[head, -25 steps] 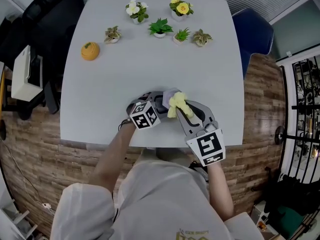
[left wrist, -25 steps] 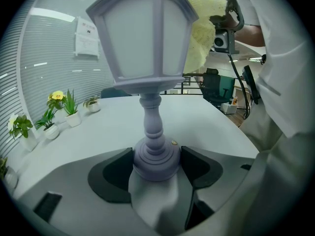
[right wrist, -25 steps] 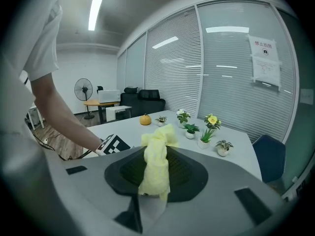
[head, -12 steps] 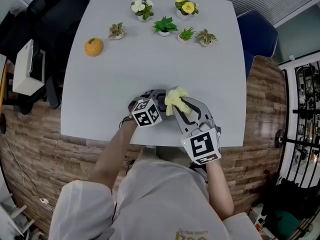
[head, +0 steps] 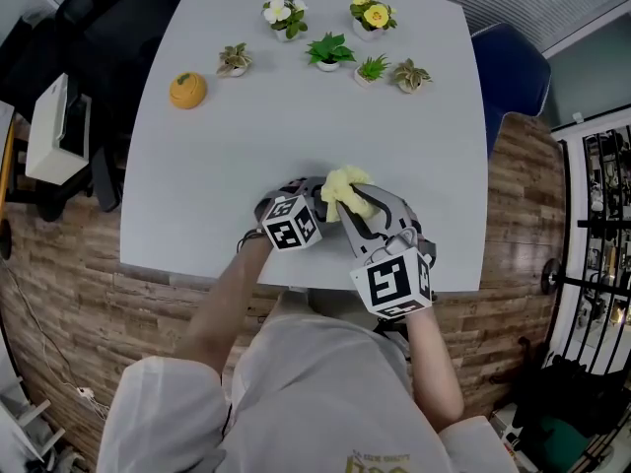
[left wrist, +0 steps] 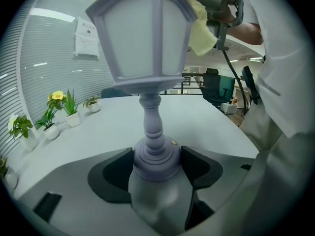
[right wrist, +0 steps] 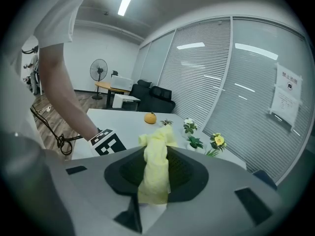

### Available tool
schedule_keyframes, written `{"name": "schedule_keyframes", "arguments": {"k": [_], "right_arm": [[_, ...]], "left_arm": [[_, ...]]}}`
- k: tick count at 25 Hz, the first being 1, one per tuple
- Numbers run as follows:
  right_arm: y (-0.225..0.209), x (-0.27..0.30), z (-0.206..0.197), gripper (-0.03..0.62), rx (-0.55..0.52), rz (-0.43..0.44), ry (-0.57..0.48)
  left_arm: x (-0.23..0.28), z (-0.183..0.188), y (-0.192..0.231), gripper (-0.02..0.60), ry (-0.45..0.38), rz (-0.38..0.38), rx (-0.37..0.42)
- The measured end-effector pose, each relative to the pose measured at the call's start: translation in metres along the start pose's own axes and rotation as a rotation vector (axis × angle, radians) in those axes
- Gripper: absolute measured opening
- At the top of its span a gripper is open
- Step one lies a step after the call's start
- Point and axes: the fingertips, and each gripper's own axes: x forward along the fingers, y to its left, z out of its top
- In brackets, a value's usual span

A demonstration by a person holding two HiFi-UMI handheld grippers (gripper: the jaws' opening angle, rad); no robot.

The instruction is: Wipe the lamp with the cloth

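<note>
Lavender lantern-shaped lamp (left wrist: 147, 43), lower centre on white table (head: 296, 116): base is clamped in wide-set left gripper (left wrist: 156, 167) jaws for steadiness; crumpled yellow cloth (right wrist: 157, 146), pinched by right gripper (right wrist: 156, 178), is pressed to its top.

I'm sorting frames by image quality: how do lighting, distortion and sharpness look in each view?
Head view: even, soft light, sharp, edges of the table bowed by the wide lens. Left gripper view: heavy fisheye with black corners; the lamp looms close, its top cut off. Right gripper view: same fisheye; the ceiling light glares, the blinds curve, the cloth is crisp.
</note>
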Motion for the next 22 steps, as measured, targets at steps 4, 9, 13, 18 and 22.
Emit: {"name": "schedule_keyframes", "arguments": {"k": [4, 9, 13, 18, 22], "right_arm": [[0.001, 0.006, 0.002, 0.107, -0.011, 0.011, -0.001], [-0.001, 0.011, 0.002, 0.109, 0.002, 0.02, -0.004], [-0.002, 0.013, 0.004, 0.109, 0.023, 0.023, -0.006], [-0.006, 0.016, 0.003, 0.11, 0.092, 0.038, -0.007], [-0.007, 0.017, 0.003, 0.112, 0.137, 0.054, -0.005]], "left_arm": [[0.0, 0.0, 0.0, 0.318, 0.0, -0.001, 0.0], [0.0, -0.001, 0.001, 0.318, 0.0, -0.001, 0.0], [-0.001, 0.0, 0.0, 0.318, -0.001, 0.0, 0.001], [0.0, 0.0, 0.0, 0.318, 0.001, 0.002, 0.001], [-0.001, 0.0, 0.0, 0.318, 0.0, 0.003, 0.0]]}}
